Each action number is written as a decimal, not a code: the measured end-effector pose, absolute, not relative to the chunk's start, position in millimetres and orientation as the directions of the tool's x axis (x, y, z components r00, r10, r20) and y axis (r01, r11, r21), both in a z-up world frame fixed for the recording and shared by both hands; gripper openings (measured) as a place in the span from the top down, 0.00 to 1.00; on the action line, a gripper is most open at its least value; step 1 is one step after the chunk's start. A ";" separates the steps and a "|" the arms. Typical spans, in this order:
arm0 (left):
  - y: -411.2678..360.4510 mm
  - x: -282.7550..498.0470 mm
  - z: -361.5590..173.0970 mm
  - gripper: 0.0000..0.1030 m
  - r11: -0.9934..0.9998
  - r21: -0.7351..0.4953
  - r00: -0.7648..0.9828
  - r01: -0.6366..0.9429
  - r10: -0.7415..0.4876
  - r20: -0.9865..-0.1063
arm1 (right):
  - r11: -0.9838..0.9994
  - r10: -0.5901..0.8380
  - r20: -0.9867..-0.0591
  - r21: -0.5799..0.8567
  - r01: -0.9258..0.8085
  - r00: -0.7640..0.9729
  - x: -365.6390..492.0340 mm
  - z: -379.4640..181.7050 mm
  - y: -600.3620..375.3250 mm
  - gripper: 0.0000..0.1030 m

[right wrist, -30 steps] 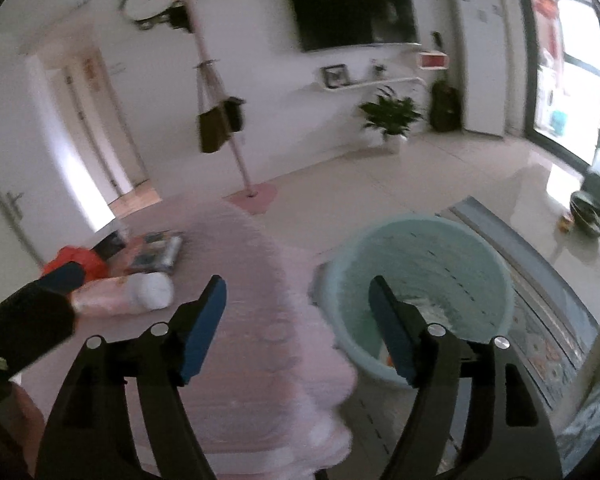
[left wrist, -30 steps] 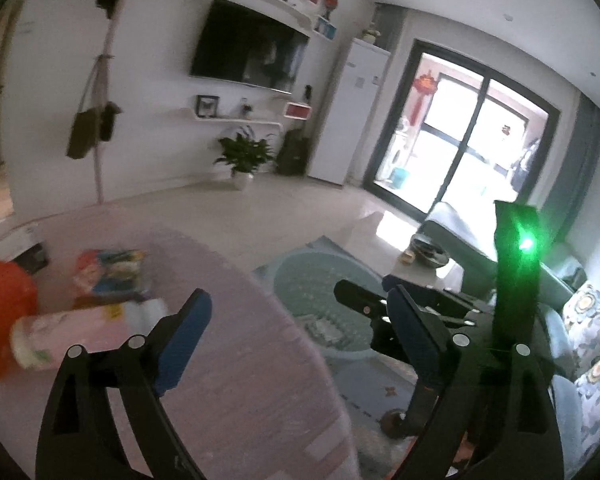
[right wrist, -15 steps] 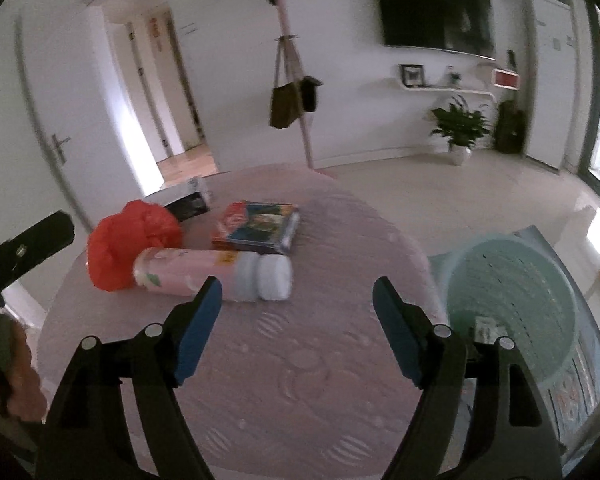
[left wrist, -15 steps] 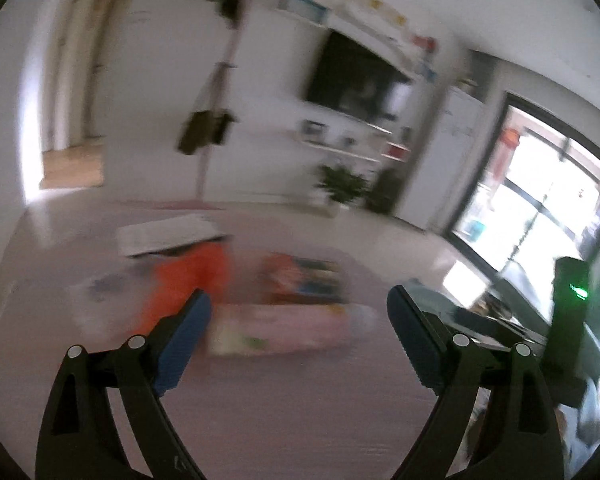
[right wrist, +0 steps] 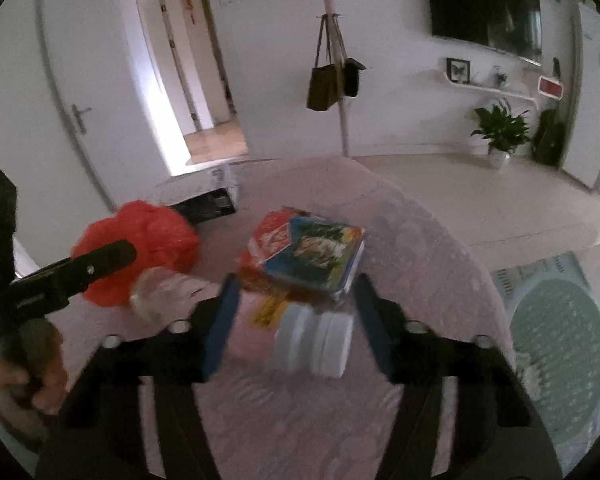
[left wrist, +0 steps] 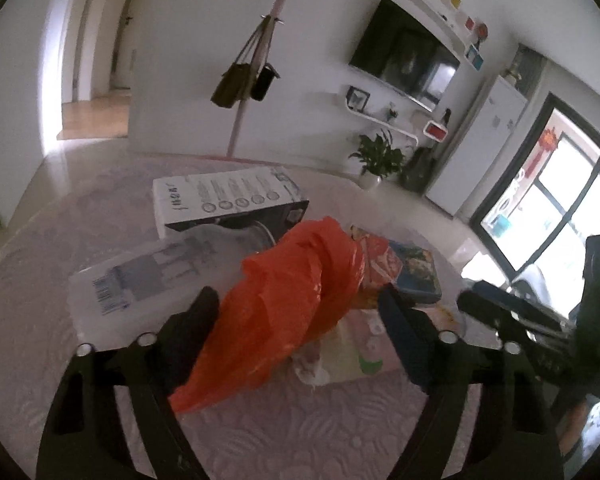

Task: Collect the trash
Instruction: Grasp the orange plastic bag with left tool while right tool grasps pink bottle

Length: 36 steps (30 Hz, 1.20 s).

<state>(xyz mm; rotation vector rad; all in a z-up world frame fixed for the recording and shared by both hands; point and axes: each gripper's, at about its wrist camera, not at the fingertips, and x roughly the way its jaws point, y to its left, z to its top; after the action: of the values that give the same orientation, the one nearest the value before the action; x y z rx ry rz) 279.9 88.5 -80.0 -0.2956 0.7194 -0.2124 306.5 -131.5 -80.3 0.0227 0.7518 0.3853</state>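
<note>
Both hand-held grippers advanced; orange bag (left wrist: 284,300) now between left fingers, lengthwise.

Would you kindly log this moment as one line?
left gripper: open around orange plastic bag | right gripper: open around pink bottle's white cap | basket: floor

The white box (left wrist: 228,204) on the table has printed words and a row of round pictures on its top, but they are too small and blurry to read. At about 7 o'clock from it lies a flat white pack (left wrist: 140,284) with a blue barcode sticker; its numbers cannot be read. The colorful book (right wrist: 312,256) shows pictures, but no clear words.
</note>
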 end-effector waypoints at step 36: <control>137.4 143.4 -61.9 0.64 0.915 -0.398 0.806 0.071 -0.288 -0.517 | 0.613 0.438 -0.782 -0.101 -0.784 0.443 142.0 -108.9 -82.7 0.19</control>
<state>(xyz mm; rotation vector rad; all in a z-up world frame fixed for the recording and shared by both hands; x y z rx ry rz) 143.4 137.4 -61.9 -0.3743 0.6063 -0.1968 142.0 -82.7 -108.9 -0.4945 0.7937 0.7971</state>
